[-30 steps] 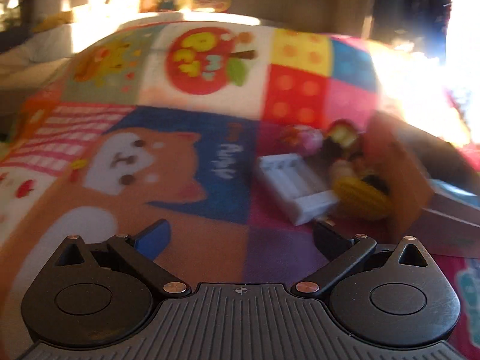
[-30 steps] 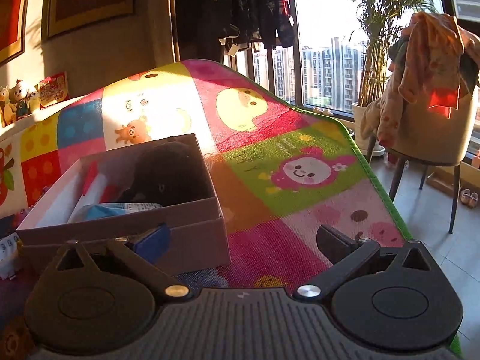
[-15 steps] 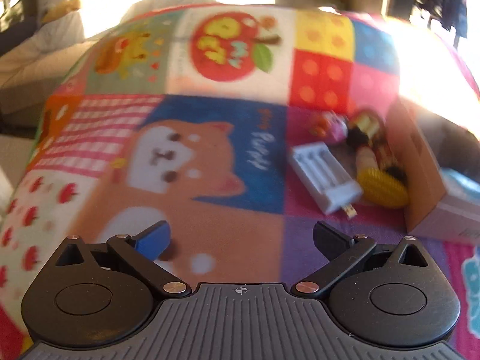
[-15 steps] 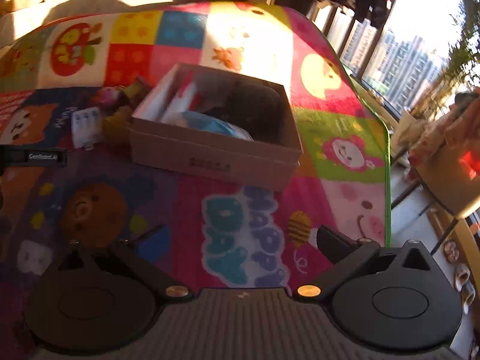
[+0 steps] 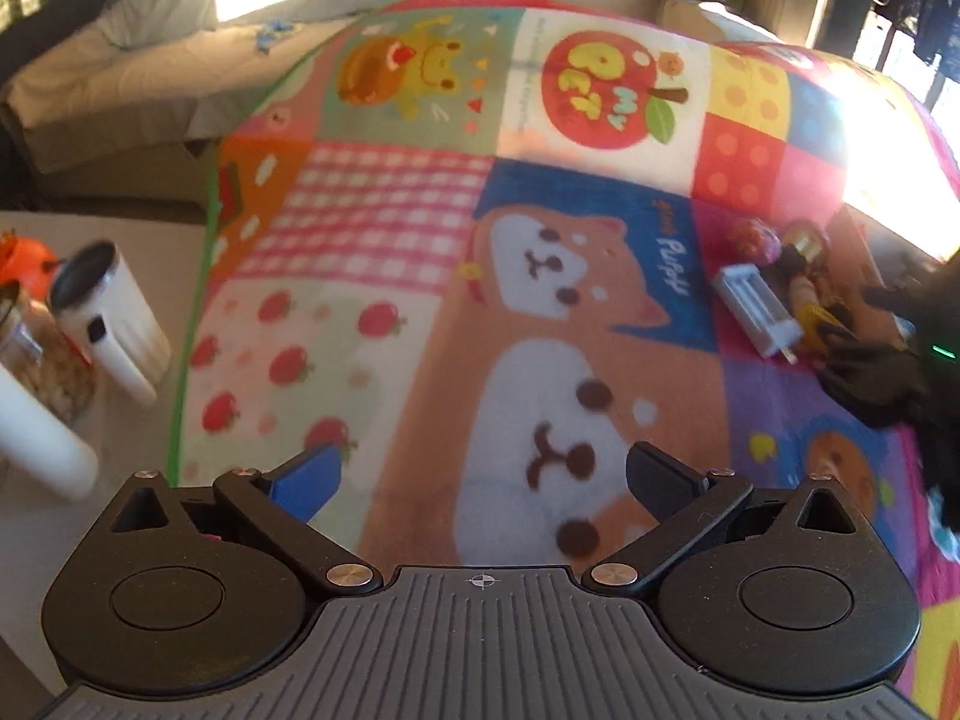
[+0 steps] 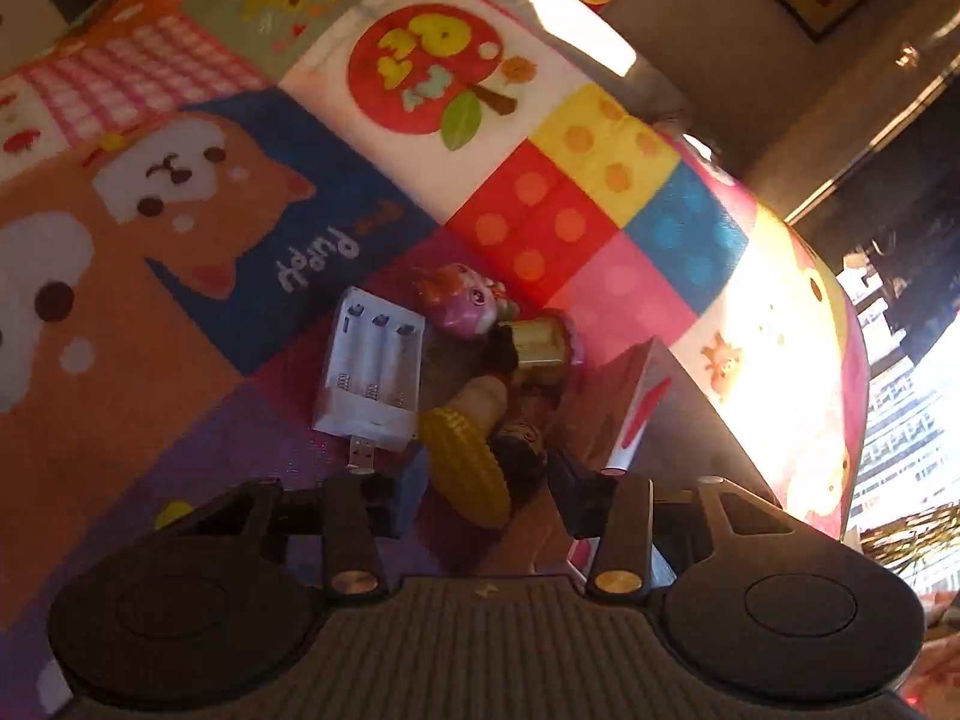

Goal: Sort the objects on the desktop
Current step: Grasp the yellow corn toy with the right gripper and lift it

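Observation:
On the colourful play mat, a small pile lies beside a cardboard box: a white battery charger, a yellow toy corn, a pink toy figure and a gold-capped bottle. My right gripper is partly closed, its fingers straddling the toy corn; contact is unclear. In the left wrist view the charger and the toys lie at far right, with the right gripper's black body next to them. My left gripper is open and empty above the dog print.
The mat's left edge borders a pale floor with a white mug, an orange object and a jar. A sofa stands behind. Bright sun glare covers the mat's far right.
My left gripper pulled back and left, away from the pile. My right gripper swung from above the box down to the pile and narrowed around the toy corn.

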`<state>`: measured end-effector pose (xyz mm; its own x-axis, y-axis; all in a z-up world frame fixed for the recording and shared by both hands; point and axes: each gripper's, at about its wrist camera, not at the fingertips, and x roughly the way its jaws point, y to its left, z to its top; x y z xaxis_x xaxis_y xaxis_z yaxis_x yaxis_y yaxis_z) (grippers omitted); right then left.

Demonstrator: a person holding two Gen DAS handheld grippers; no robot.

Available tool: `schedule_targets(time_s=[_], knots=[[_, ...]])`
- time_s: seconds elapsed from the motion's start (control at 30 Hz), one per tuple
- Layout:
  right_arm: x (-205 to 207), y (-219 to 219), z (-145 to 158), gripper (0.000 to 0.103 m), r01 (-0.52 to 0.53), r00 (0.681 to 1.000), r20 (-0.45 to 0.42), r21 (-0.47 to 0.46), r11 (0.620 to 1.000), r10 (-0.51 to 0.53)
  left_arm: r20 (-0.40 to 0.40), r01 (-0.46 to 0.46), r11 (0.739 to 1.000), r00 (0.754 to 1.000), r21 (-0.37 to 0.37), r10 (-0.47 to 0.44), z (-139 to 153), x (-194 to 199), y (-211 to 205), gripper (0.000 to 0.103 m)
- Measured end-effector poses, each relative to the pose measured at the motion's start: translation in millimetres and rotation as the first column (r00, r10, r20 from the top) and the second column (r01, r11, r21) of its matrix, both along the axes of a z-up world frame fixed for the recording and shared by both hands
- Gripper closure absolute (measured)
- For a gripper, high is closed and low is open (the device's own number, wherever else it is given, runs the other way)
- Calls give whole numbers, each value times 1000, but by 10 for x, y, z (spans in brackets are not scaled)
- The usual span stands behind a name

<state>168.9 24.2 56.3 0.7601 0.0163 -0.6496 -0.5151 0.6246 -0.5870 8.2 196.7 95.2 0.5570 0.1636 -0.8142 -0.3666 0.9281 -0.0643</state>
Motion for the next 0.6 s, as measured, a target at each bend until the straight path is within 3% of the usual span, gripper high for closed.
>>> schedule_targets(time_s=[0.13,0.23,0.3,0.37,0.47,0.6], knots=[[178,131,-264,60,-8,1000,26,-111,994,11,-8,50,999,999,5,-50,-19,-57,-40,0],[207,115,-304,74,-15,999,-38,-95,995,12,-2,48,999,999,-11,-48,-26,-12,-49,0],[152,61,-299,74,-6,998,-66,-74,997,1,-4,45,999,999,-15,-45,-49,61,-79,0],[74,-42,-206,75,24,995,-98,-22,999,-26,-1,58,998,998,-22,-58,-71,159,-137,0],[-109,-356,132,74,142,971,-211,140,980,-111,25,130,990,991,-57,-129,-127,382,-288,0],[-341,-996,360,74,365,885,-395,262,893,-246,49,322,939,947,-121,-318,-308,904,-681,0]])
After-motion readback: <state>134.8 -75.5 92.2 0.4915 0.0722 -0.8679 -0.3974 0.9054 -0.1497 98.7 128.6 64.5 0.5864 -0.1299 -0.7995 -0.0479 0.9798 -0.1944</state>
